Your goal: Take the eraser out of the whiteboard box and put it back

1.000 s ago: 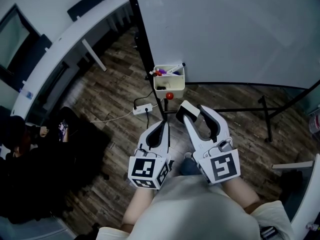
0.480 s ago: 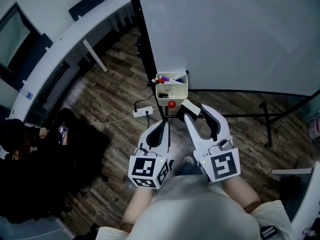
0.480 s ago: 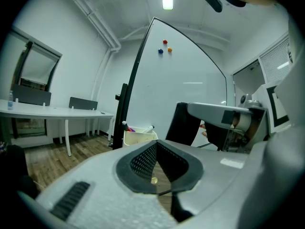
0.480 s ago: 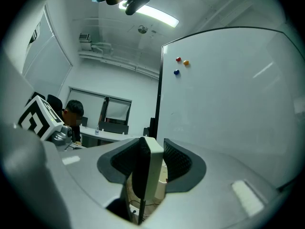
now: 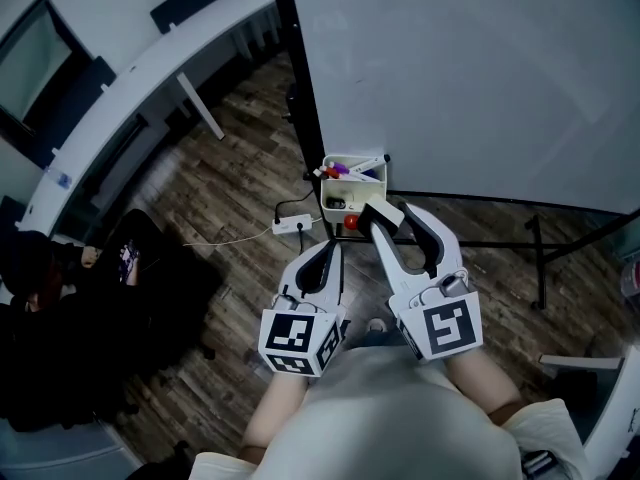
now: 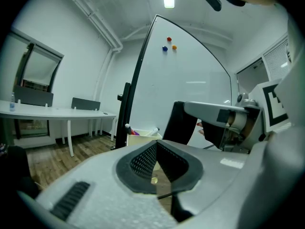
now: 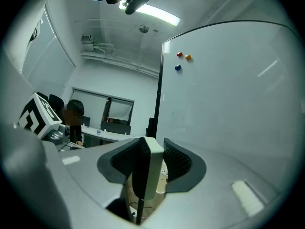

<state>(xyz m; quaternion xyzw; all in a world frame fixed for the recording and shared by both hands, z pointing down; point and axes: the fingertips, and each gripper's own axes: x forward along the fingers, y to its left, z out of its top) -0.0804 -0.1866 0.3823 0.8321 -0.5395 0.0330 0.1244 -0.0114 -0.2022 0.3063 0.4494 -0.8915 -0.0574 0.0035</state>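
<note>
Grasping the eraser edge-on between the jaws of the right gripper, outside and just beside the near end of the whiteboard box. Hung low on the whiteboard, with markers poking from the far end. Holding the left gripper alongside, jaws clenched on nothing, above the wooden floor.

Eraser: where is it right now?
The eraser is clamped in the right gripper, near the centre of the head view, close in front of the box at the whiteboard's lower corner.
</note>
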